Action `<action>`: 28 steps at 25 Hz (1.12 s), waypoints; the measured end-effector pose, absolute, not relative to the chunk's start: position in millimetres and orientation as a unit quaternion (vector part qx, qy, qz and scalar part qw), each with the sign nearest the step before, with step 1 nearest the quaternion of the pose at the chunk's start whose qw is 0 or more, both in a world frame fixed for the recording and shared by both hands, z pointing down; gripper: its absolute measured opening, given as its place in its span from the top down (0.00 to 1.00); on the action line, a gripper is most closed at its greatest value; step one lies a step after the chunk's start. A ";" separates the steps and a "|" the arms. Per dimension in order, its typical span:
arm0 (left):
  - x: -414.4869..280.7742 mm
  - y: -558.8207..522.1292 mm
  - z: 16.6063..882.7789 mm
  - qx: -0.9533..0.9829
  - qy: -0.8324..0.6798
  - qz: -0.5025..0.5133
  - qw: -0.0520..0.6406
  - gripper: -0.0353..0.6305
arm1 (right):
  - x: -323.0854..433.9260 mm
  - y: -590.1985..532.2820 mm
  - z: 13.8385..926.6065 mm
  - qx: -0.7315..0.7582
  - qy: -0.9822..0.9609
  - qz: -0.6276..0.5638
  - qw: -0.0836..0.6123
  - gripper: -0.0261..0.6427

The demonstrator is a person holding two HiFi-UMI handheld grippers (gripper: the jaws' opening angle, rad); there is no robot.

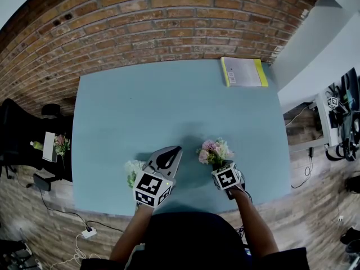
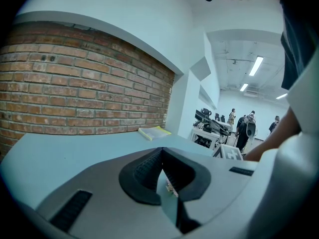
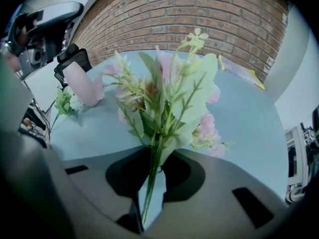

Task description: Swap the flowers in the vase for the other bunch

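Note:
My right gripper points steeply down, shut on the green stems of the pink bunch, which stands up out of its jaws. The white and green bunch lies on the blue table near its front edge. A pale pink vase shows beside that bunch in the right gripper view; in the head view my left gripper covers it. The left jaws meet at the tips with nothing between them.
A yellow-edged booklet lies at the table's far right corner, against the brick wall. A black chair stands left of the table, and a desk with equipment to the right. People stand far off in the left gripper view.

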State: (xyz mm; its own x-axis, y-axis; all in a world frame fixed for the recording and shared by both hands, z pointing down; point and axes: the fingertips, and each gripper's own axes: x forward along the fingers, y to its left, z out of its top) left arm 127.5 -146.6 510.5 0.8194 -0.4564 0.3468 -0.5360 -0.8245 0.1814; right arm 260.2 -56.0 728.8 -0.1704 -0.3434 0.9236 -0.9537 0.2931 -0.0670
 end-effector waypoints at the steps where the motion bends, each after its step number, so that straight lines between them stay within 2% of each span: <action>1: 127.4 -147.0 509.9 0.944 -0.262 0.144 0.136 0.93 | 260.3 -55.2 728.3 0.479 -0.677 0.356 0.431 0.87; 28: 96.9 -142.9 491.8 0.942 -0.289 0.131 0.114 0.93 | 249.5 -53.5 695.4 0.510 -0.688 0.330 0.397 0.87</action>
State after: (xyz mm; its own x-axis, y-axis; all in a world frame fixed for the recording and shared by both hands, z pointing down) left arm 96.9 -142.9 491.8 0.7990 -0.5139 0.3122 -0.5734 -0.8076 0.1381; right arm 249.5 -53.5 695.4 -0.1648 -0.4384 0.8835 -0.9637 0.2624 -0.0496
